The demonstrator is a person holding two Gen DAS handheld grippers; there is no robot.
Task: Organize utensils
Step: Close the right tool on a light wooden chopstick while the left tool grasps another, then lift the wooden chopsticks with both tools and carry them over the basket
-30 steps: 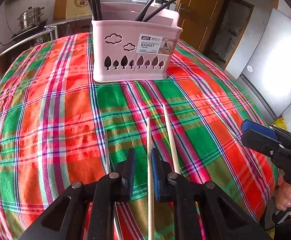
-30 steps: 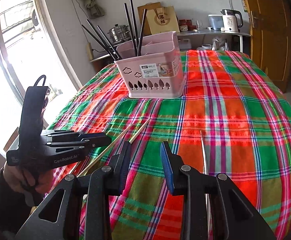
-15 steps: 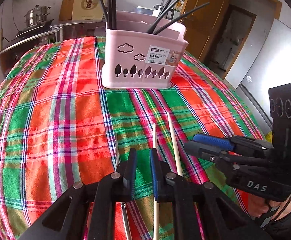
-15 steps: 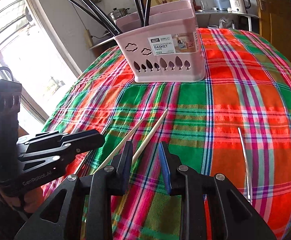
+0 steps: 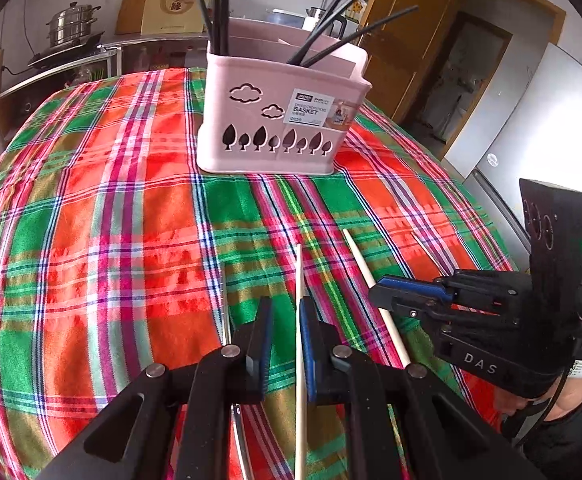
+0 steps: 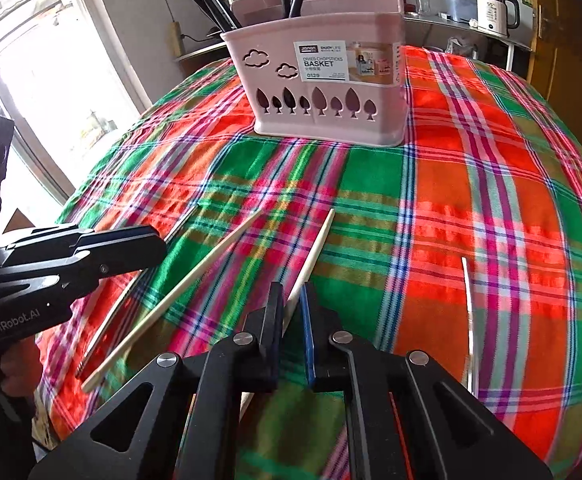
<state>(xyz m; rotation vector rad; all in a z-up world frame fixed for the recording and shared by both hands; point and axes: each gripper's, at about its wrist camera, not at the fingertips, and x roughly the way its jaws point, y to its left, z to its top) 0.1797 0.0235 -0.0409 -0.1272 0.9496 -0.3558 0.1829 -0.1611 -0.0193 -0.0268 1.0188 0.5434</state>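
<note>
A pink chopstick basket [image 5: 279, 120] [image 6: 327, 76] holding several black chopsticks stands at the far middle of the plaid table. Two pale wooden chopsticks lie near the front. My left gripper [image 5: 285, 320] is open, with one wooden chopstick [image 5: 299, 280] between its fingers, against the right pad. My right gripper [image 6: 291, 308] is open with a narrow gap, straddling the other wooden chopstick [image 6: 315, 248] [image 5: 361, 264]. The first chopstick also shows in the right wrist view [image 6: 207, 268]. Each gripper appears in the other's view: right [image 5: 411, 292], left [image 6: 91, 248].
Metal chopsticks lie on the cloth: one left of my left gripper [image 5: 223, 300], one at the right [image 6: 468, 300] [image 5: 427, 248]. A shelf with a steel pot [image 5: 71, 28] and a kettle [image 6: 495, 10] stands behind the table. A fridge [image 5: 547, 136] and a wooden door are to the right.
Both grippers have moved forward and lower over the wooden chopsticks. The right gripper's jaws have narrowed around its chopstick. The basket looms closer in both views.
</note>
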